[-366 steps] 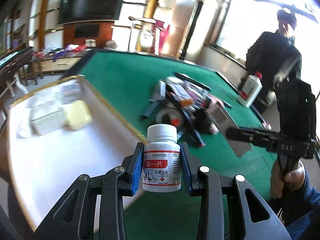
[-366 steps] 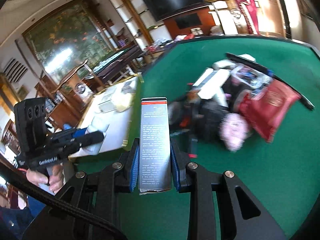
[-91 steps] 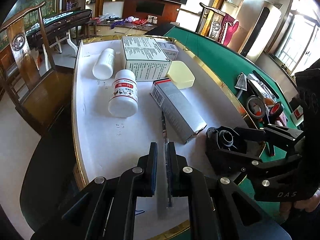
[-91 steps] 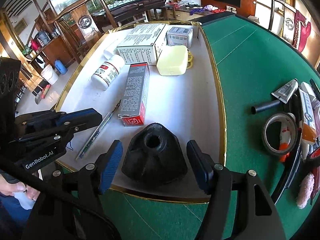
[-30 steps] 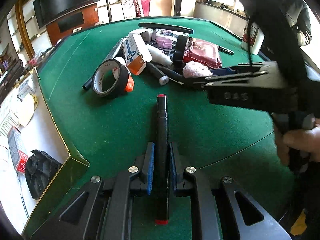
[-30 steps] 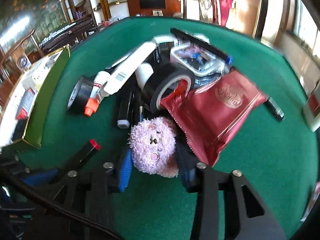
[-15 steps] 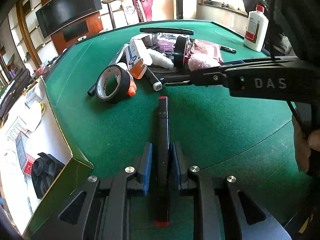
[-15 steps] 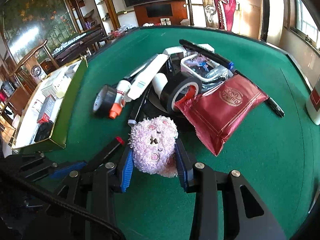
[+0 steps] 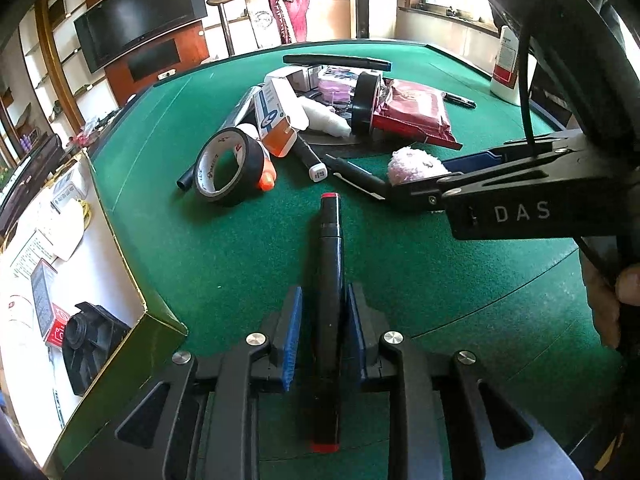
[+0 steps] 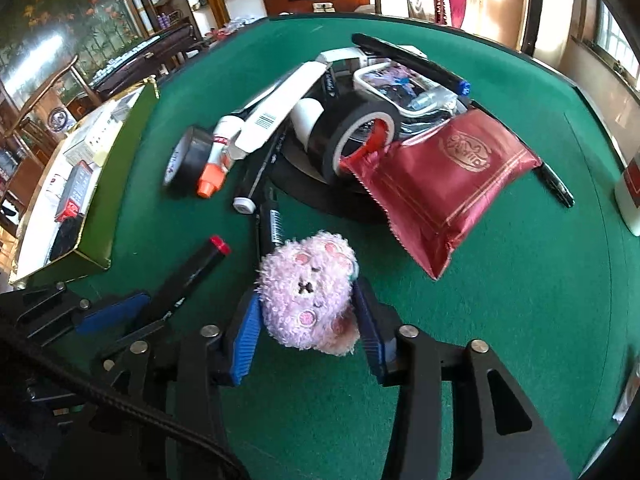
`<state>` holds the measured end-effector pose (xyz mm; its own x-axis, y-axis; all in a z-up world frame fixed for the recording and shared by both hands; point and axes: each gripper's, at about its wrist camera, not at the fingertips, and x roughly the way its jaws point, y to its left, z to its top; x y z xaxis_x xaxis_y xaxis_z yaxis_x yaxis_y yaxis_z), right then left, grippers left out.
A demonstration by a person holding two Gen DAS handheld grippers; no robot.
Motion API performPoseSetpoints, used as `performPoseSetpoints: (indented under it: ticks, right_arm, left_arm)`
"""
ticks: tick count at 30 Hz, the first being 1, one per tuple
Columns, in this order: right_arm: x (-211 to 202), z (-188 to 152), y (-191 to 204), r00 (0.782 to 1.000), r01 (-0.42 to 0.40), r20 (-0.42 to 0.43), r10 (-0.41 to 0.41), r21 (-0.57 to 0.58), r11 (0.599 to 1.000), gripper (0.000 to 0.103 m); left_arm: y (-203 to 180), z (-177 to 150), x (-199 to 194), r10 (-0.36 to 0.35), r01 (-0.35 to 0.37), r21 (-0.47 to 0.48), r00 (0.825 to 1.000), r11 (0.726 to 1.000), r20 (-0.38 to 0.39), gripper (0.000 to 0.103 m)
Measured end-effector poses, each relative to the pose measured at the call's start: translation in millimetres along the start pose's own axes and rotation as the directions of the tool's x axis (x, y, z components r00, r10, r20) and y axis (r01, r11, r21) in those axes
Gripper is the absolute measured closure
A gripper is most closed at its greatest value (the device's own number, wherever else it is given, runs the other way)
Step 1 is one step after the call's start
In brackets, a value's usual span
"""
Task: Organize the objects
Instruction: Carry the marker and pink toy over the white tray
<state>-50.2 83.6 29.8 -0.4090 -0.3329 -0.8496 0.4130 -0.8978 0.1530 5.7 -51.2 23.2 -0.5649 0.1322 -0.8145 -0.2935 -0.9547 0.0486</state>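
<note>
My left gripper (image 9: 322, 324) is shut on a black marker with red ends (image 9: 330, 264), held above the green felt table and pointing at the pile. The marker also shows in the right wrist view (image 10: 188, 276). My right gripper (image 10: 306, 322) is shut on a fluffy pink plush toy (image 10: 308, 284), which also shows in the left wrist view (image 9: 416, 166). The pile holds a black tape roll (image 9: 226, 166), a red foil pouch (image 10: 444, 176), a white and orange box (image 9: 274, 118) and several pens.
A white tray with a gold rim (image 9: 120, 248) at the left holds boxes and a black cone-shaped part (image 9: 92, 346). A white bottle (image 9: 506, 68) stands at the far right table edge. A wide black tape roll (image 10: 356, 128) stands in the pile.
Both grippers have drawn back a little from the pile with the marker and the plush toy still held. The right gripper has come nearer to the left one.
</note>
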Motion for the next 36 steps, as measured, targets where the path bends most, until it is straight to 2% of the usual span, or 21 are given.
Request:
performPoseSetpoints:
  ticks: [4,6,9,12,16,22,29,36]
  right_arm:
    - [-3,-1,-9,0.998,-0.050,0.028,0.049,0.041,0.998,0.054]
    - [-5,-1,-9,0.999,-0.035,0.037,0.033,0.034,0.999,0.067]
    - [-17,0,-9,0.995,-0.051,0.084,0.048,0.038,0.998,0.067]
    - [-26,1,-15,0.991,-0.059,0.122,0.050,0.069,0.996,0.066]
    - [-24,3,-22,0.988,-0.108,0.118,0.095,0.105,0.989,0.066]
    - [-31,3,-18,0.983,-0.126,0.144,0.111,0.095,0.987,0.066]
    - [-30,4,-13,0.980,-0.150,0.147,0.136,0.090,0.985,0.066]
    - [-42,4,1,0.962,-0.209,0.197,0.189,0.088,0.974,0.066]
  left_arm:
    - [0,0,0,0.000,0.000,0.002,1.000,1.000,0.000,0.084]
    - [-1,0,0,-0.013,0.013,0.014,1.000,1.000,0.002,0.091]
    - [-4,0,-1,-0.003,0.003,0.023,1.000,1.000,0.004,0.091]
    - [-3,0,-2,-0.023,0.023,0.013,1.000,1.000,0.005,0.091]
    - [-1,0,-5,-0.032,0.032,-0.003,0.999,0.999,0.016,0.091]
    - [1,1,-11,-0.061,0.061,-0.024,0.998,0.998,0.031,0.091]
    - [18,4,-32,-0.086,0.092,-0.080,0.993,0.992,0.077,0.091]
    - [50,8,-63,-0.107,0.131,-0.142,0.981,0.981,0.162,0.091]
